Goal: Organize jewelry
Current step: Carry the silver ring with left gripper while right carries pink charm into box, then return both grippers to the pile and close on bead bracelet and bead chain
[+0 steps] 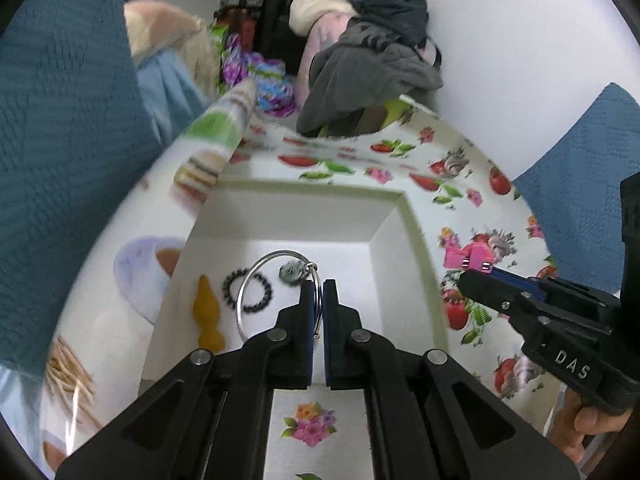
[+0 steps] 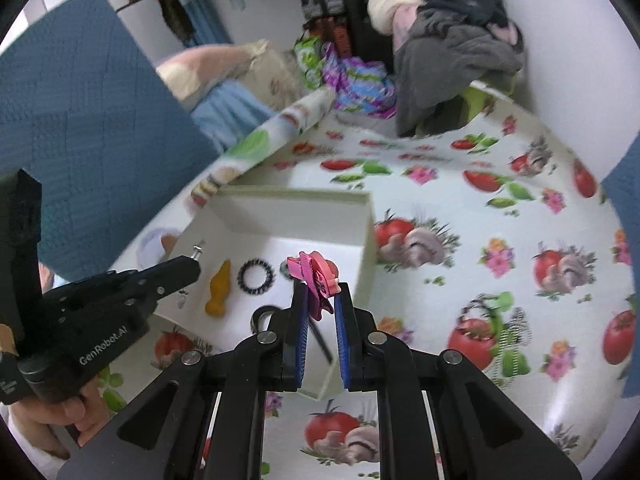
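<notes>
My left gripper [image 1: 319,286] is shut on the rim of a thin silver bangle [image 1: 256,268] with a small charm [image 1: 291,271], held over the open white box [image 1: 416,232]. A yellow hair clip [image 1: 208,312] and a black beaded bracelet [image 1: 228,286] lie inside the box. My right gripper [image 2: 322,290] is shut on a pink hair clip [image 2: 316,274] above the box's right wall [image 2: 368,248]. In the right wrist view the left gripper [image 2: 192,266] is at the left, above the yellow clip [image 2: 219,292] and the bracelet [image 2: 241,278].
The box stands on a table with a tomato-and-flower cloth [image 2: 500,208]. Blue chair backs [image 1: 60,120] flank the table, and a heap of clothes [image 1: 368,52] lies at its far edge. A black looped item [image 2: 262,314] lies in the box's near corner. A hand [image 2: 60,420] holds each gripper.
</notes>
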